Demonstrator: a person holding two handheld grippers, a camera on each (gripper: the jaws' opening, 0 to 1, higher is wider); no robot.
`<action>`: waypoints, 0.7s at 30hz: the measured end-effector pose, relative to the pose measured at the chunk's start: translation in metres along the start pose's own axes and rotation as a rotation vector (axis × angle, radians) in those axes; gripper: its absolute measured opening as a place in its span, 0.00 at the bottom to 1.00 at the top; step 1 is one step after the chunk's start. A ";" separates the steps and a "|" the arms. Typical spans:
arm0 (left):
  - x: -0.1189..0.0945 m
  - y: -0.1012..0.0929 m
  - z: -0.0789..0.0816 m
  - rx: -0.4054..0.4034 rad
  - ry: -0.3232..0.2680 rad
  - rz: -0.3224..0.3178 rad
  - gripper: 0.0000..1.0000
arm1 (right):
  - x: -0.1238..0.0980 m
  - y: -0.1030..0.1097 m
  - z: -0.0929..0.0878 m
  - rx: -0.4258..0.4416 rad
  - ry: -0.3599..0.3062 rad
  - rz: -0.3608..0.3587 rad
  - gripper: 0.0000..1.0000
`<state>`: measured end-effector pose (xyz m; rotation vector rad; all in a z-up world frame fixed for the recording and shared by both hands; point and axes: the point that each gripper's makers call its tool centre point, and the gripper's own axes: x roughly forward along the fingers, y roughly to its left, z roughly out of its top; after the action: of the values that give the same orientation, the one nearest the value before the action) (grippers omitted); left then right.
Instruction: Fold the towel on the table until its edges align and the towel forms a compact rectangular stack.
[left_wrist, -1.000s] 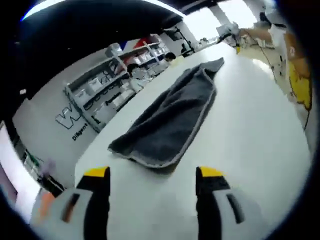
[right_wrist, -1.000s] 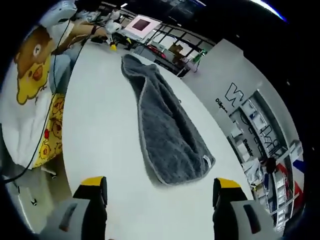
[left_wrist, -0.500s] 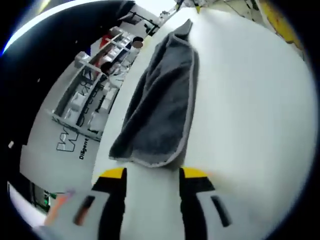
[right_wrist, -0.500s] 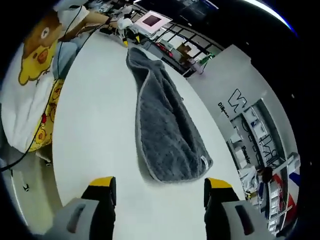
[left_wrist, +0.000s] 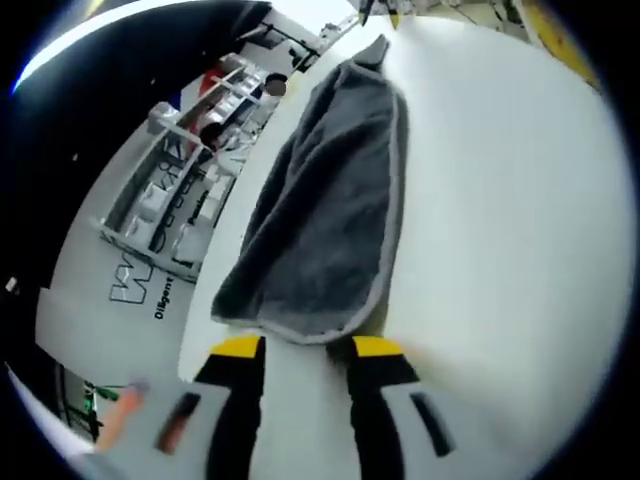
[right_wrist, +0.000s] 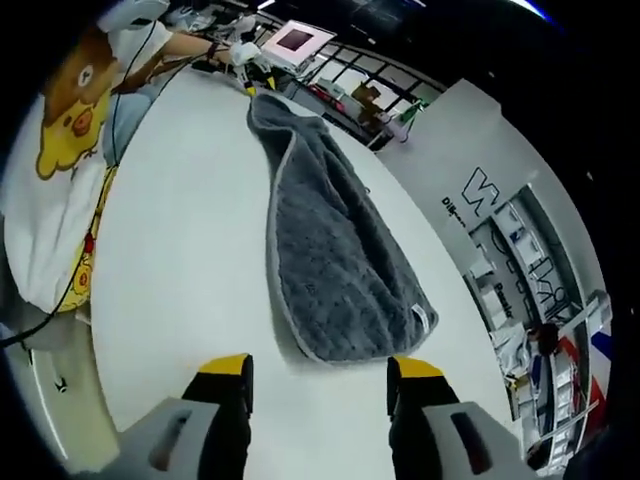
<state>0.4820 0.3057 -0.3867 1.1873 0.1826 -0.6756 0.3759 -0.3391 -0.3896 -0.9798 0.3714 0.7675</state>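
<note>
At the bottom of the left gripper view, the left claw (left_wrist: 300, 348) sits low over the white table (left_wrist: 500, 200), jaws spread a little, tips just short of the grey towel (left_wrist: 325, 215) lying long toward the top. The right claw (right_wrist: 318, 368) likewise stands spread below the towel's (right_wrist: 330, 250) near end.

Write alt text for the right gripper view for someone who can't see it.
A long grey towel lies folded lengthwise on a white table, stretching away from the camera. The right gripper, its yellow-tipped jaws apart, sits just short of the towel's near end.
</note>
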 end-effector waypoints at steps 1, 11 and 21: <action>0.001 0.000 0.001 0.000 -0.005 -0.004 0.35 | 0.002 0.000 0.000 -0.003 0.000 0.001 0.54; 0.010 -0.004 0.012 -0.041 -0.047 -0.020 0.22 | 0.029 0.001 0.008 -0.028 -0.022 0.041 0.27; -0.002 -0.018 0.021 -0.055 -0.060 -0.073 0.05 | 0.028 0.010 0.009 0.001 -0.078 0.076 0.03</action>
<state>0.4655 0.2841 -0.3915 1.1108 0.1937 -0.7645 0.3878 -0.3169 -0.4076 -0.9361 0.3424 0.8719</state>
